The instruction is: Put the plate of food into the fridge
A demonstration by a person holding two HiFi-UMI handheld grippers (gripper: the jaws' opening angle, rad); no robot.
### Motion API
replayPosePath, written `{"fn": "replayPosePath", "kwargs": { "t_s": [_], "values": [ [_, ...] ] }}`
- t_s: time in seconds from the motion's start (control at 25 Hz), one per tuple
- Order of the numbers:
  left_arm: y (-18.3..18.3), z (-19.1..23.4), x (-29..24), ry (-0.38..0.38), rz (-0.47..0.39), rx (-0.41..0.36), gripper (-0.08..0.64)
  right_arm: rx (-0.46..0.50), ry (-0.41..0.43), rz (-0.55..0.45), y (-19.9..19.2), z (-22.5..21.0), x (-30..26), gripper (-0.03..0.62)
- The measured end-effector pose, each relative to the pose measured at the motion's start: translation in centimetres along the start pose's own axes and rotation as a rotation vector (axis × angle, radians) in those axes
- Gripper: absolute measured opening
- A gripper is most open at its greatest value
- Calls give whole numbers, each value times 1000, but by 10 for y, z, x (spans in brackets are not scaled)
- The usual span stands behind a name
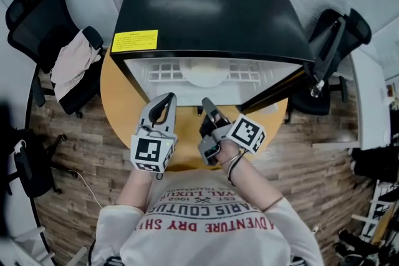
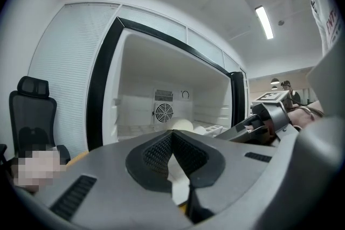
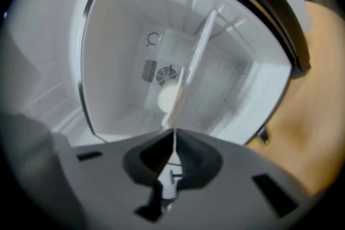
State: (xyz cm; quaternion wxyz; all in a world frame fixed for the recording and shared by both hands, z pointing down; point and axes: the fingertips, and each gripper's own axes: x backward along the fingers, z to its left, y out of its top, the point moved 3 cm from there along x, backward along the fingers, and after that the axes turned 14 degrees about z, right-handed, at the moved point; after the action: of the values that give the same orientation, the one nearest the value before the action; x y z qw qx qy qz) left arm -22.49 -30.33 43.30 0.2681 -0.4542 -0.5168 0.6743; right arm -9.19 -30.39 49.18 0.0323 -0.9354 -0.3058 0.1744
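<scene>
The black fridge [image 1: 206,3] stands open on a round wooden table [image 1: 118,103], its door [image 1: 274,93] swung out to the right. A pale round plate [image 1: 204,71] rests on the white wire shelf [image 1: 159,71] inside; whatever food is on it is too small to make out. It also shows in the left gripper view as the plate [image 2: 183,125] and in the rolled right gripper view as the plate [image 3: 167,97]. My left gripper [image 1: 167,98] and right gripper [image 1: 206,103] hover side by side before the opening, both shut and empty. Their tips meet at the left gripper [image 2: 172,132] and the right gripper [image 3: 174,132].
A black office chair draped with a light cloth [image 1: 72,62] stands at the left. Another chair [image 1: 336,40] is behind the open door. A yellow label [image 1: 134,40] sits on the fridge top. A small fan [image 2: 163,112] is on the fridge's back wall.
</scene>
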Motion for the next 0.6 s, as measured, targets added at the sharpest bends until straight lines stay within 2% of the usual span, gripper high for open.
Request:
{"fn": "replayPosePath", "kwargs": {
  "t_s": [0.08,0.2,0.44,0.52,0.6],
  "values": [
    [-6,-6,1,9,26,10,26,124,-12,5,0,7,9,34],
    [-8,-13,6,25,45,15,26,379,-15,-13,8,22,24,34],
    [4,-20,15,76,29,13,26,1019,-208,-130,22,52,48,35],
    [7,-25,16,84,26,8,26,1141,-232,-154,22,59,52,35],
    [9,-31,16,90,24,-4,26,1212,-239,-164,21,63,55,35]
  ]
}}
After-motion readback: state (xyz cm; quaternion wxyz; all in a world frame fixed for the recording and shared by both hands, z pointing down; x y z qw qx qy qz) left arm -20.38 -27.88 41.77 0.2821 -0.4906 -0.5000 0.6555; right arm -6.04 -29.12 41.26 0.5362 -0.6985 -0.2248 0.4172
